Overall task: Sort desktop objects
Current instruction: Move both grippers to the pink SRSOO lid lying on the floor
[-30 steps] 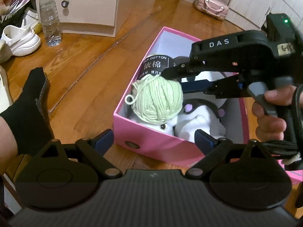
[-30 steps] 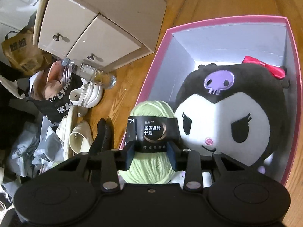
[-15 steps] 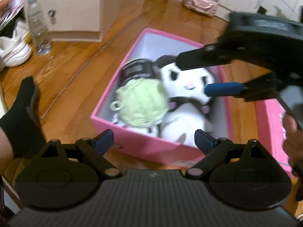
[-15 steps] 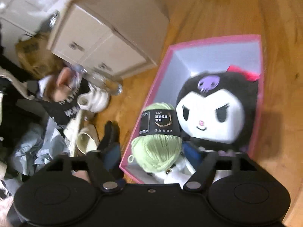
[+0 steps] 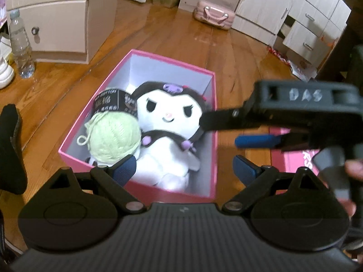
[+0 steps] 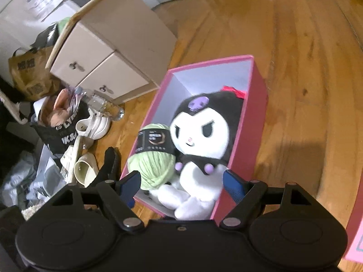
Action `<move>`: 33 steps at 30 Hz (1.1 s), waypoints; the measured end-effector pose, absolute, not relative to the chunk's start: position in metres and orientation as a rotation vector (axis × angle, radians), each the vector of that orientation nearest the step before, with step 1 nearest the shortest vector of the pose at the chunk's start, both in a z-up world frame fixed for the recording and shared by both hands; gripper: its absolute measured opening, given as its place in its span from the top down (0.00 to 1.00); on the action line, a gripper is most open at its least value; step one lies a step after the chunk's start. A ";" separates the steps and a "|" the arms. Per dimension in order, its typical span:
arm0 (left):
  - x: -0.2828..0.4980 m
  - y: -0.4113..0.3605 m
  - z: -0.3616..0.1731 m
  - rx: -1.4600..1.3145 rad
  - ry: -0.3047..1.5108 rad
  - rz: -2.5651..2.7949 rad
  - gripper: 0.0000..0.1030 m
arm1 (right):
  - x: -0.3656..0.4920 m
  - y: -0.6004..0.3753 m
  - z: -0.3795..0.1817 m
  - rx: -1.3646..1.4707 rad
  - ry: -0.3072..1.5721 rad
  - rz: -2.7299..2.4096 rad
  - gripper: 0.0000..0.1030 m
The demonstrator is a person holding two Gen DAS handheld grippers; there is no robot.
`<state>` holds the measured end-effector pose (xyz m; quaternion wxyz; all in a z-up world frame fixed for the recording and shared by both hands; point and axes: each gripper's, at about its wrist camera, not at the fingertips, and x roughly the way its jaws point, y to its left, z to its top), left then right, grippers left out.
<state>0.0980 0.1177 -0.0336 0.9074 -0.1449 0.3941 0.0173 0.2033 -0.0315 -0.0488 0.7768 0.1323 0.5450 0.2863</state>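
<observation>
Wooden floorboards (image 5: 172, 34) fill the room, with pale drawer units along the walls and a low two-drawer cabinet (image 6: 106, 52) just beyond the box. On the floor stands an open pink box (image 5: 145, 191), white inside; in the left wrist view its long axis runs away from the camera, leaning slightly to the right.

Inside it a plush doll (image 5: 169, 133) with a white face and black hood lies on its back along that axis, head toward the far end, feet toward the near wall, face up. Pressed against the doll's side, at the near end of the box, is a ball of pale green yarn (image 5: 113, 136). Its black paper band (image 6: 155, 140) sits on the end that points to the far wall, so the ball lies lengthwise too, with a loose loop of yarn at the near end.

Both claws are above the near end of the box, holding nothing. The left claw (image 5: 185, 168) has its blue pads spread wide. The right claw (image 6: 182, 184) is likewise parted, its pads clear of the yarn and the doll; in the left view it reaches in from the right, gripped by a hand (image 5: 354, 167).

A plastic water bottle (image 5: 20, 45) stands near the cabinet, and a small pink case (image 5: 214, 15) lies farther back.
</observation>
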 end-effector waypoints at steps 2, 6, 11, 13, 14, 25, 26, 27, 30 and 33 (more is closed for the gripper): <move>0.098 0.111 -0.029 -0.277 0.806 0.040 0.10 | 0.209 -0.039 -0.046 0.317 1.199 0.616 0.19; 0.099 0.099 -0.023 -0.273 0.783 0.027 0.09 | 0.232 -0.039 -0.027 0.240 1.209 0.589 0.18; 0.104 0.073 -0.018 -0.118 0.735 0.088 0.10 | 0.237 -0.061 -0.045 0.422 1.187 0.498 0.14; 0.104 0.067 -0.018 -0.120 0.737 0.053 0.10 | 0.232 -0.081 -0.049 0.421 1.182 0.485 0.14; 0.105 0.065 -0.018 -0.146 0.743 0.034 0.10 | 0.231 -0.095 -0.049 0.369 1.200 0.487 0.14; 0.117 0.007 -0.017 -0.228 0.687 -0.110 0.09 | 0.191 -0.238 -0.021 0.168 1.144 0.418 0.14; 0.122 -0.001 -0.023 -0.229 0.699 -0.121 0.09 | 0.195 -0.243 -0.020 0.134 1.147 0.413 0.14; 0.129 -0.012 -0.030 -0.220 0.719 -0.129 0.09 | 0.197 -0.249 -0.020 0.108 1.143 0.387 0.14; 0.148 -0.043 -0.052 -0.188 0.771 -0.171 0.09 | 0.199 -0.270 -0.028 0.066 1.130 0.168 0.14; 0.162 -0.065 -0.072 -0.182 0.836 -0.210 0.09 | 0.202 -0.293 -0.047 0.064 1.186 0.033 0.14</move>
